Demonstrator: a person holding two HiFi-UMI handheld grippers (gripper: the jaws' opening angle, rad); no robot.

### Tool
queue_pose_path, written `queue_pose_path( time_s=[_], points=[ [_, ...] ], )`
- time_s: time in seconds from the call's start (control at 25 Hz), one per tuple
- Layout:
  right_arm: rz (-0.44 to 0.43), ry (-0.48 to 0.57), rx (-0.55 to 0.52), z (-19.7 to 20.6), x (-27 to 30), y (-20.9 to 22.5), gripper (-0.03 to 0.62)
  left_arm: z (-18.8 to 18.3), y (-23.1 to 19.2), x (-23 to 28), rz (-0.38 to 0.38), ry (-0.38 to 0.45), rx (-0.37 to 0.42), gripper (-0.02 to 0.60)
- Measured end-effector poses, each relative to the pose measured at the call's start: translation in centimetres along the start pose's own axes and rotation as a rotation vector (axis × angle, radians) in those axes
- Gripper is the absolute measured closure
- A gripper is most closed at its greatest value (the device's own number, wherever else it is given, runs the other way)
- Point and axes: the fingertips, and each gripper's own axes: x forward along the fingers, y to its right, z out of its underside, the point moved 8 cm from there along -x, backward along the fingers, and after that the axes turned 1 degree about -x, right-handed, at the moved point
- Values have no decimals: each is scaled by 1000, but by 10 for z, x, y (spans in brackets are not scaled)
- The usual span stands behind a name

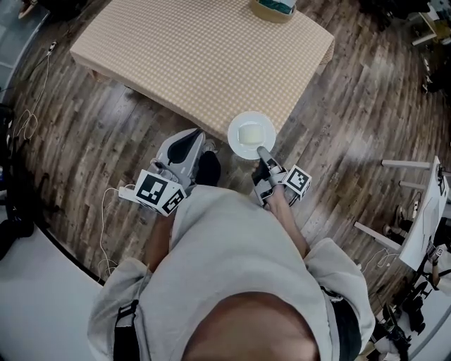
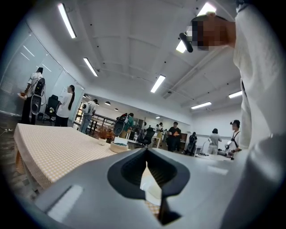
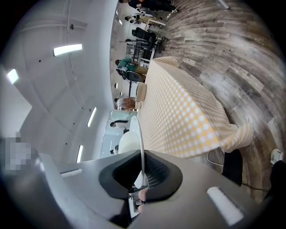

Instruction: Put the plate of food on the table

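A white plate (image 1: pixel 251 135) with a pale square block of food (image 1: pixel 250 132) hangs over the near edge of the checked-cloth table (image 1: pixel 204 56). My right gripper (image 1: pixel 263 151) is shut on the plate's near rim. In the right gripper view the thin plate rim (image 3: pixel 139 138) stands edge-on between the dark pads, and my right gripper (image 3: pixel 142 179) points toward the table (image 3: pixel 178 120). My left gripper (image 1: pixel 205 145) is level, just left of the plate, shut and holding nothing. In the left gripper view my left gripper (image 2: pixel 146 152) faces along the tabletop (image 2: pixel 49 147), with a bit of the plate (image 2: pixel 151 187) showing behind the jaws.
A bowl (image 1: pixel 273 8) sits at the table's far edge and shows as a bowl (image 2: pixel 119 146) in the left gripper view. Cables and a white power strip (image 1: pixel 127 192) lie on the wood floor at left. White furniture (image 1: pixel 423 211) stands at right. Several people stand in the background.
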Motion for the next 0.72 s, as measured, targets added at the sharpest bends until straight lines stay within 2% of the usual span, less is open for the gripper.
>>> queue_pose_path(
  time_s=[0.28, 0.72],
  points=[
    [15, 15, -6, -25, 70, -32, 583, -27, -69, 38, 16, -2, -14, 572],
    [29, 121, 8, -69, 130, -63, 583, -50, -132, 114, 144, -38, -32, 572]
  ],
)
